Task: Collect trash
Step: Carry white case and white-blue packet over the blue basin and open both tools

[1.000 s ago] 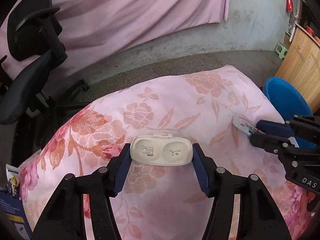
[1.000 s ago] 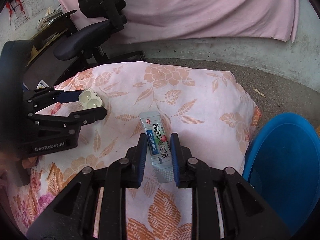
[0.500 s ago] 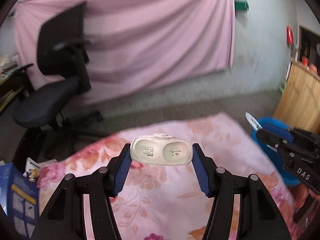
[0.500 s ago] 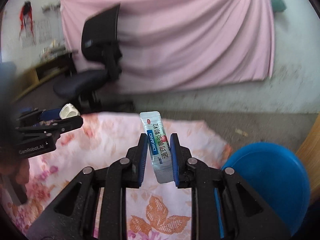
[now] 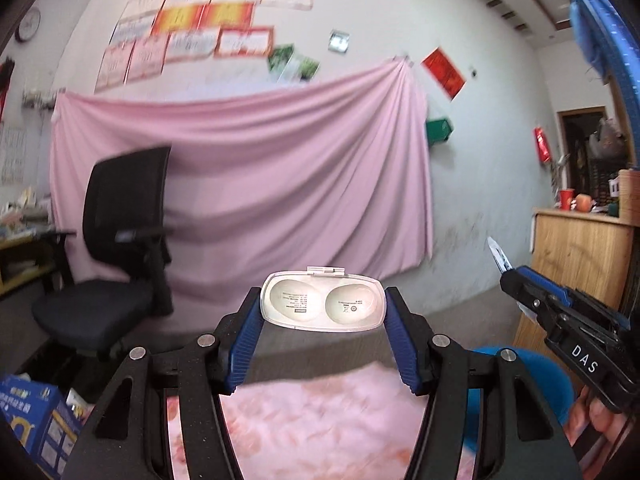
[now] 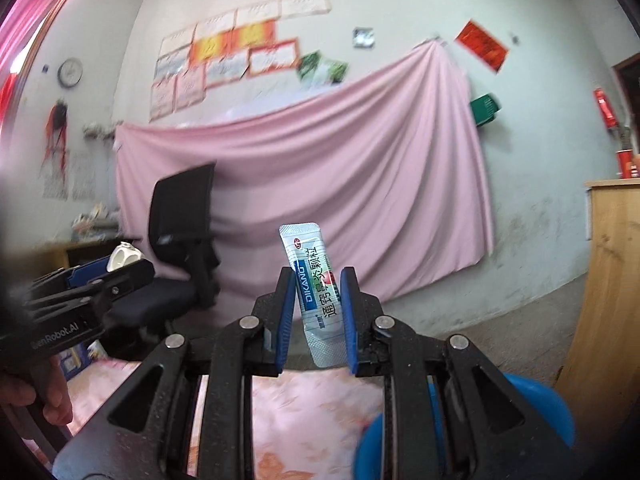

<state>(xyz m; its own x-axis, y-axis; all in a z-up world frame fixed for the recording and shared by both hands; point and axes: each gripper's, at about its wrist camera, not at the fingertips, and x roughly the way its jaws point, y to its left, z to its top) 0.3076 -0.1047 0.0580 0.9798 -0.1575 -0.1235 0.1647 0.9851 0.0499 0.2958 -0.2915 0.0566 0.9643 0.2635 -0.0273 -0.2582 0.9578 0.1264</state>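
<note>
My left gripper (image 5: 323, 302) is shut on a white plastic two-cup case (image 5: 323, 305), held flat between its blue pads high above the pink floral cloth (image 5: 320, 420). My right gripper (image 6: 317, 292) is shut on a slim white-and-blue sachet (image 6: 318, 292) that stands upright between its pads. From the left wrist view the right gripper (image 5: 516, 280) shows at the right with the sachet's tip (image 5: 498, 257) poking out. In the right wrist view, the left gripper (image 6: 108, 276) is at the left, holding the white case (image 6: 125, 257). A blue bin (image 6: 528, 412) lies below right.
A black office chair (image 5: 120, 248) stands at the left before a pink sheet (image 5: 260, 184) hung on the wall. A wooden cabinet (image 5: 576, 264) is at the right, above the blue bin (image 5: 532, 384). A blue carton (image 5: 28, 420) sits low left. A hand (image 6: 48, 392) grips the left tool.
Both grippers have risen from the floral cloth with their items and tilted upward; the views now show the wall and posters instead of the cloth. Grips are unchanged.
</note>
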